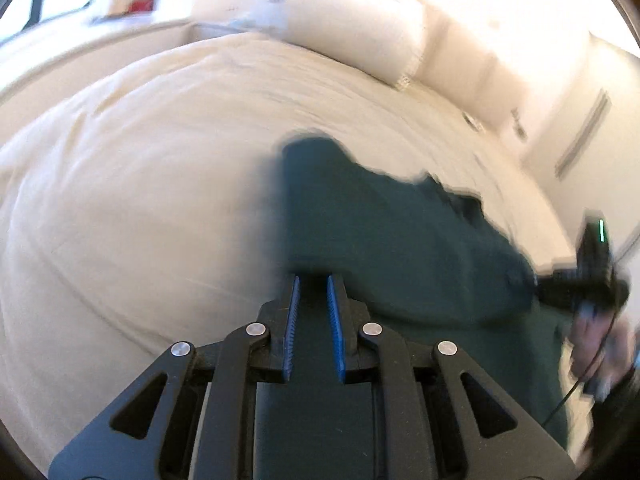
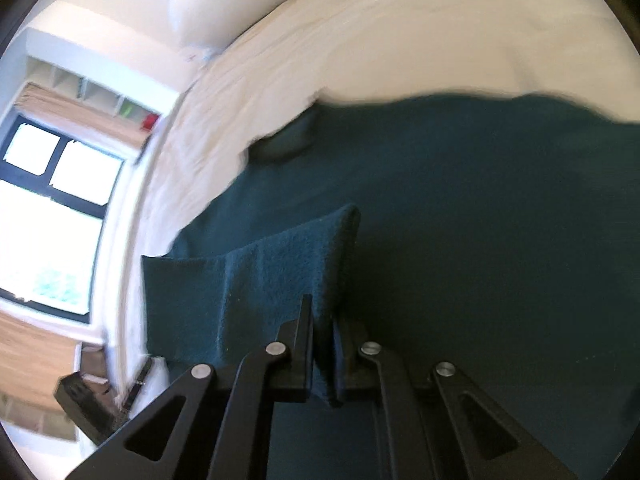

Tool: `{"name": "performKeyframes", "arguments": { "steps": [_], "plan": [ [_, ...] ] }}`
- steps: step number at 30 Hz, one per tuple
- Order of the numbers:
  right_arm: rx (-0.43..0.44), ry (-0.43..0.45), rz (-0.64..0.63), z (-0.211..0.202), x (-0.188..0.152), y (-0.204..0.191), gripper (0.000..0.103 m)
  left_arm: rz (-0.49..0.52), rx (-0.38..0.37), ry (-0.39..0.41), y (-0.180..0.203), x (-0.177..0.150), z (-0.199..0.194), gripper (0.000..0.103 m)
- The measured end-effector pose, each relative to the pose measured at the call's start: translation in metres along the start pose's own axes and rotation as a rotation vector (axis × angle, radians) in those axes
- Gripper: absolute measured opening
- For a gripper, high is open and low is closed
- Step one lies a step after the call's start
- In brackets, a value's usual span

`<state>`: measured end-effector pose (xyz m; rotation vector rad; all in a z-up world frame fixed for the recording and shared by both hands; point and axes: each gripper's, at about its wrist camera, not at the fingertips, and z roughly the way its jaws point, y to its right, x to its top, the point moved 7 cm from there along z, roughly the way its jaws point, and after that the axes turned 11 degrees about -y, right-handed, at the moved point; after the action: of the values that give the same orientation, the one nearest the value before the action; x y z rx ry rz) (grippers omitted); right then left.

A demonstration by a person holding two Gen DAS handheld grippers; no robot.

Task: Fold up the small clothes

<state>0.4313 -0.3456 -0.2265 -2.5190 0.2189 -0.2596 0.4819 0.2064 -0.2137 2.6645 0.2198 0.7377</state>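
Dark teal knitted garment [image 1: 400, 240] lying spread across cream quilted bed cover [image 1: 140, 200], white pillows [image 1: 352, 28] well beyond it near the head of the bed. Left gripper [image 1: 312, 280] hovering low over the near edge of the cloth, blue-ribbed pads [image 1: 291, 328] standing apart with fabric visible in the gap; not possible to tell whether gripping anything, reading as parted and empty. Right gripper [image 2: 323, 316] pinching a raised fold of the same teal cloth, fingers [image 2: 306, 332] pressed together on it, fold standing up and slumping to one side. Right-hand tool also showing at the far right edge of the left wrist view, at the garment's other side. Heavy motion blur in both views, fine detail unreadable. Judging handling: soft, limp, light, textured knit, likely non-slippery against ribbed pads, draping and creasing freely, not fragile. Judging best hold: at hem or corner edges, single layer, both tools taking matching corners to keep the fold square. Noting risk of pinching the bed cover along with the cloth.
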Motion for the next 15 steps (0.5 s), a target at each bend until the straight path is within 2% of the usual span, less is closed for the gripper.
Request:
{"name": "performKeyframes", "arguments": {
  "steps": [1, 2, 5, 6, 10, 13, 15],
  "plan": [
    [-0.011, 0.003, 0.003, -0.005, 0.002, 0.007, 0.009, -0.047, -0.002, 0.005, -0.014, 0.012, 0.001, 0.014],
    [-0.031, 0.008, 0.009, -0.010, 0.006, 0.016, 0.009, -0.066, -0.004, 0.008, -0.009, -0.006, -0.002, 0.014],
    [-0.075, 0.022, 0.012, -0.017, 0.016, 0.029, 0.009, -0.082, -0.001, 0.009, -0.024, 0.013, -0.005, 0.014],
    [-0.082, 0.025, 0.011, -0.020, 0.018, 0.029, 0.009, -0.070, 0.001, 0.010, -0.013, 0.003, -0.014, 0.014],
    [-0.131, 0.039, -0.010, -0.028, 0.026, 0.033, 0.009, 0.008, -0.008, 0.006, 0.023, 0.018, -0.012, 0.014],
    [-0.160, 0.024, -0.029, -0.011, 0.021, 0.020, 0.009, 0.078, -0.016, -0.018, 0.062, 0.017, -0.020, 0.014],
    [-0.178, 0.013, -0.031, -0.010, 0.016, 0.026, 0.009, 0.138, -0.004, -0.042, 0.086, 0.017, -0.009, 0.014]
  ]
}}
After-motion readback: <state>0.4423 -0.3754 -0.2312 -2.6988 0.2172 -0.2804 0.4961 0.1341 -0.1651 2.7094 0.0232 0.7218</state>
